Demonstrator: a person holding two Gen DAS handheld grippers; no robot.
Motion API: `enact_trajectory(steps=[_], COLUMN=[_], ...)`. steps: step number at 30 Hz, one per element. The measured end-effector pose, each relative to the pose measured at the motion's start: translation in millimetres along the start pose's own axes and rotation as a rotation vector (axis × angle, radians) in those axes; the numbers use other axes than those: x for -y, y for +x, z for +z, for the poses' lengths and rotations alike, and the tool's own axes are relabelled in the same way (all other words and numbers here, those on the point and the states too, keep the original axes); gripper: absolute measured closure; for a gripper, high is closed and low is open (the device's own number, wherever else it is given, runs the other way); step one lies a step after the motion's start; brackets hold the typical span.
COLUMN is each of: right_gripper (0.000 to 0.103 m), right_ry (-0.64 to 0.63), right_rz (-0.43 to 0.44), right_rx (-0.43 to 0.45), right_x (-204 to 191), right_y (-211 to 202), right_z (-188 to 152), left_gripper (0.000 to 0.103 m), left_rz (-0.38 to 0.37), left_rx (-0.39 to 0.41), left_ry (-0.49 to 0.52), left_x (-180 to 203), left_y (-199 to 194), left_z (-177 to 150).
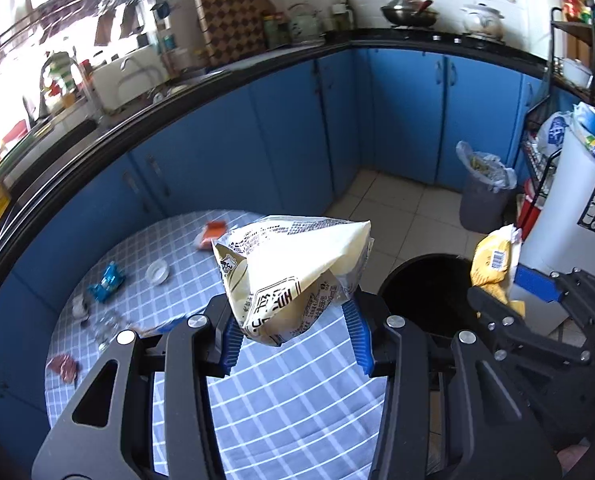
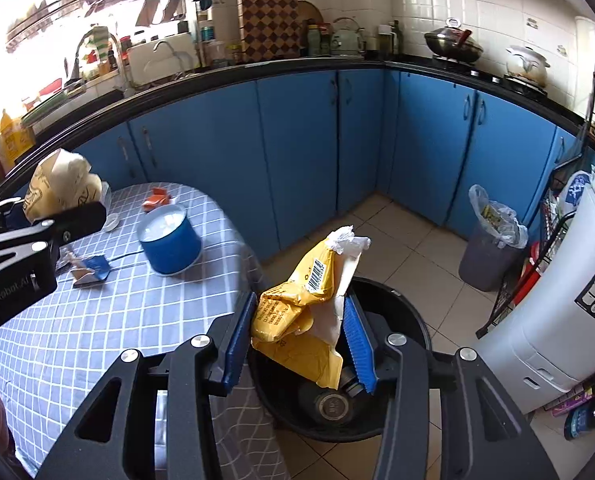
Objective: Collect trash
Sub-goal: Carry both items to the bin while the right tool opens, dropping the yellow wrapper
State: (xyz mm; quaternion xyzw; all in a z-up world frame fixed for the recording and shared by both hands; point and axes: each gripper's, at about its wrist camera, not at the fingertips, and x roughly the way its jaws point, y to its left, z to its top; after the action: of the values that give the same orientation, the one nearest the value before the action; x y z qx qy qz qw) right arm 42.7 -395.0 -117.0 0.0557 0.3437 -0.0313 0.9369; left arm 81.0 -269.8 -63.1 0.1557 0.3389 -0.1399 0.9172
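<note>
Right wrist view: a crumpled yellow snack bag [image 2: 297, 320], barcode showing and white lining spilling from its torn top, hangs pinched between the blue pads of the right gripper [image 2: 299, 344] directly above the black trash bin [image 2: 409, 320], where a dark bottle already lies at the bottom. The pads press its sides, though not tightly. In the left wrist view the left gripper [image 1: 293, 336] clamps the lower corner of a larger cream-coloured printed bag [image 1: 293, 272], puffed and folded, held over the edge of the checked tablecloth [image 1: 289, 408] and short of the bin's mouth. The likely trouble: the cream bag, light and bulky, could catch the rim or drift to the tiled floor [image 2: 401, 248] if let go before it is over the opening; the yellow bag could snag on a pad. Scraps remain on the table, among them a blue wrapper [image 1: 107, 282] and an orange packet [image 1: 213, 232].
</note>
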Motion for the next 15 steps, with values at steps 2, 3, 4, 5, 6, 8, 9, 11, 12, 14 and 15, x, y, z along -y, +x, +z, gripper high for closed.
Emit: enact_trajectory(steps=[2, 3, 4, 5, 6, 8, 9, 11, 12, 14, 15], right_gripper=[0.06, 0.06, 0.06, 0.06, 0.06, 0.059, 0.059, 0.059, 0.059, 0.057, 0.049], right_ry=[0.008, 0.013, 0.018, 0.022, 0.025, 0.032, 0.035, 0.047, 0.053, 0.055, 0.054], right_rz=[-0.013, -0.019, -0.023, -0.026, -0.029, -0.037, -0.036, -0.03, -0.026, -0.023, -0.021], right_rx=[0.004, 0.006, 0.007, 0.008, 0.009, 0.01, 0.012, 0.016, 0.018, 0.021, 0.021], right_x=[8, 11, 13, 16, 19, 26, 28, 33, 35, 36, 36], right_y=[2, 2, 3, 4, 5, 8, 8, 10, 11, 14, 14], right_z=[3, 5, 6, 7, 9, 12, 13, 16, 17, 20, 21], left_gripper=[0.058, 0.058, 0.058, 0.058, 0.058, 0.058, 0.058, 0.058, 0.058, 0.058, 0.058], left_rz=[-0.018, -0.027, -0.036, -0.043, -0.053, -0.067, -0.073, -0.08, -0.082, -0.088, -0.09], left_rx=[0.004, 0.005, 0.005, 0.006, 0.008, 0.011, 0.012, 0.015, 0.018, 0.02, 0.021], left_ry=[0.012, 0.016, 0.02, 0.023, 0.027, 0.03, 0.03, 0.033, 0.037, 0.039, 0.038], left_x=[10, 13, 16, 19, 23, 29, 32, 35, 38, 40, 42], left_y=[3, 4, 6, 7, 9, 13, 14, 16, 18, 20, 21], left_z=[6, 9, 11, 14, 17, 23, 25, 29, 32, 36, 38])
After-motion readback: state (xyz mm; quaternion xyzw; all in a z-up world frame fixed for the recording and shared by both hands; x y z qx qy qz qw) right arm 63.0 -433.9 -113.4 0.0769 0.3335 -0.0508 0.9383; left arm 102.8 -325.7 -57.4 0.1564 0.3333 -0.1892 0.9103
